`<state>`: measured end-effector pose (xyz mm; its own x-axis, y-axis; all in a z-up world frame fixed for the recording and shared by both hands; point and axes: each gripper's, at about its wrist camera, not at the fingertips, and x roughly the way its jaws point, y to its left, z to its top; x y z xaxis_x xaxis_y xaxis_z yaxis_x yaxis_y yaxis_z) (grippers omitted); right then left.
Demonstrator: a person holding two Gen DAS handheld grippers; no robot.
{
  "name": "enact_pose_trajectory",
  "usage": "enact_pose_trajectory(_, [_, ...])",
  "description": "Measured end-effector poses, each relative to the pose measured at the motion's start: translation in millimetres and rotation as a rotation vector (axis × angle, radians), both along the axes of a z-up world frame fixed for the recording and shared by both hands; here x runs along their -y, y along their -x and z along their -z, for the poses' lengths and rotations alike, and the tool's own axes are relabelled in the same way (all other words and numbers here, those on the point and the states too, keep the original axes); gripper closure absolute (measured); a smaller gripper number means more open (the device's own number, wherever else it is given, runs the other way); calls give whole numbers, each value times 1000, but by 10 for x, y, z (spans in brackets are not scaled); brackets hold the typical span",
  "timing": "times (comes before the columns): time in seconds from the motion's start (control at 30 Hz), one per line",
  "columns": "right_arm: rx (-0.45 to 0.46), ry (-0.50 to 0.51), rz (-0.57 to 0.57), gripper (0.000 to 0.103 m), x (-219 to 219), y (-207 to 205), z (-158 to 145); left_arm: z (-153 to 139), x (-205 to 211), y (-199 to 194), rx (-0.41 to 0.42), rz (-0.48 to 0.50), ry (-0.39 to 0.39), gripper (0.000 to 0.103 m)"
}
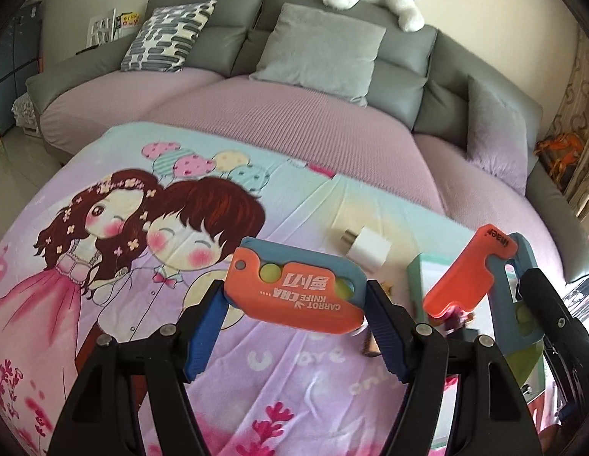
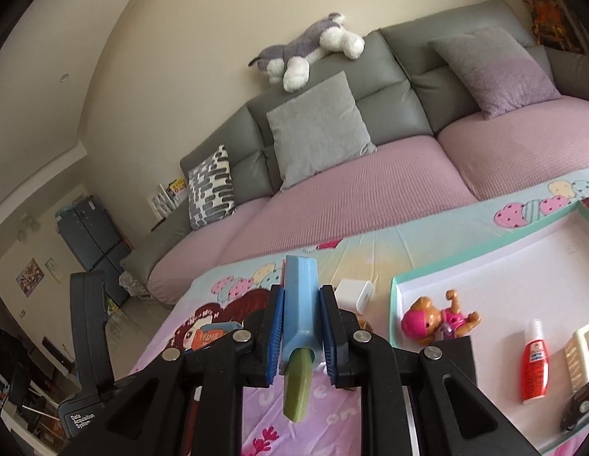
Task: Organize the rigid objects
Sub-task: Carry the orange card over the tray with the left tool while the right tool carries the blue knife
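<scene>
Left gripper (image 1: 296, 304) clamped on an orange carrot knife (image 1: 294, 288), held crosswise between the blue pads, above the cartoon sheet (image 1: 104, 228). Just beyond the fingertips, a white charger (image 1: 368, 247) on the sheet. Right of the fingers, a second knife (image 1: 480, 277).

Right gripper (image 2: 301, 326) pinched narrow on that second knife's blue edge (image 2: 300, 296), green blade (image 2: 299, 391) poking back toward the camera. Beyond the right fingertip, the charger (image 2: 357, 294). Right of the fingers, a tray (image 2: 484, 262) holding a pup figure (image 2: 431, 317), red bottle (image 2: 534, 364), cream comb (image 2: 581, 353) and dark toy car (image 2: 581, 404).
</scene>
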<state>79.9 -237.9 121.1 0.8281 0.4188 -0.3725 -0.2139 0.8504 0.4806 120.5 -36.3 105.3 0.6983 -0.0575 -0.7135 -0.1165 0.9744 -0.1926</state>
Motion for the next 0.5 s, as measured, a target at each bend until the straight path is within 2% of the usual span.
enact_pose_trajectory(0.27, [9,-6,112,83,372,87,-78,-169,385,54,42,55,-12,30])
enact_pose_trajectory(0.5, [-1,4,265,83,843,179,-117,-259,810,106,81,122,-18,30])
